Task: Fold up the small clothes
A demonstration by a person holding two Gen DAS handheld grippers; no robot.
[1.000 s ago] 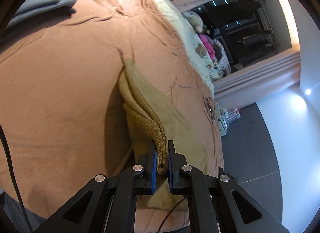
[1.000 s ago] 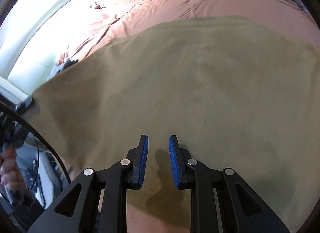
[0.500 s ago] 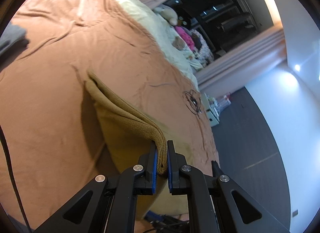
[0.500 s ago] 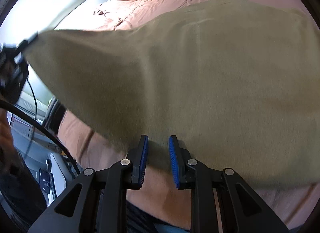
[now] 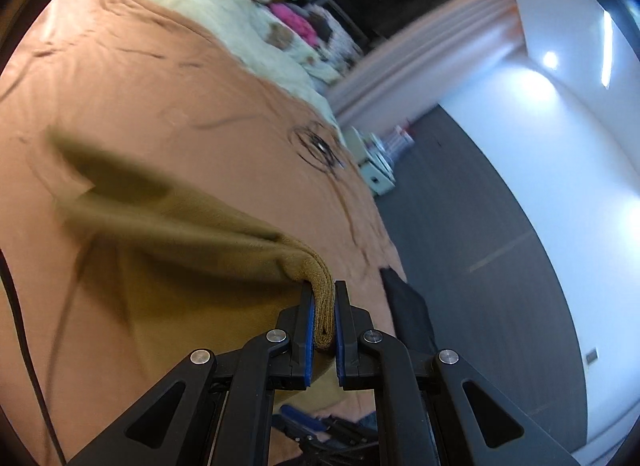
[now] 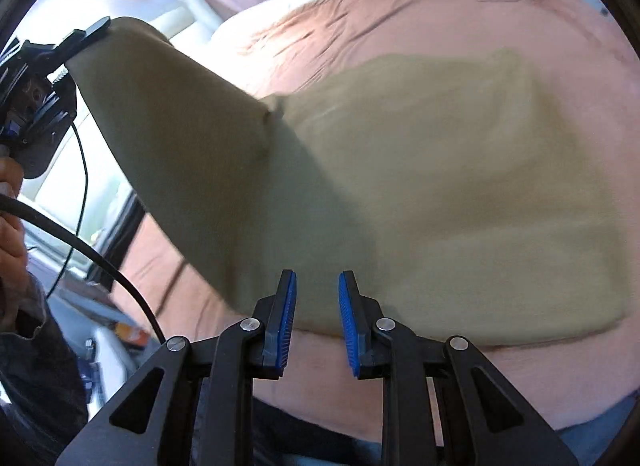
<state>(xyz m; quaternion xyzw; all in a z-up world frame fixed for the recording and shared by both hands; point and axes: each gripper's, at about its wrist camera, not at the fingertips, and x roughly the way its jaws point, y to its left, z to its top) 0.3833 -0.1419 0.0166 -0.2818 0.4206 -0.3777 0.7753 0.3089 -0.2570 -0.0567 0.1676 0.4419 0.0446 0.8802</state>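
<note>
Left hand-held gripper (image 5: 323, 320): clamped on olive cloth (image 6: 440, 193) fold, corner raised at left. Right hand-held gripper (image 6: 317, 320): parted, empty, above cloth's near edge. Cloth's remainder lies on bed (image 6: 420, 13).

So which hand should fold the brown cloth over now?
Probably the left gripper: it is already shut on the cloth's lifted edge. The right gripper is open, holding nothing.
</note>
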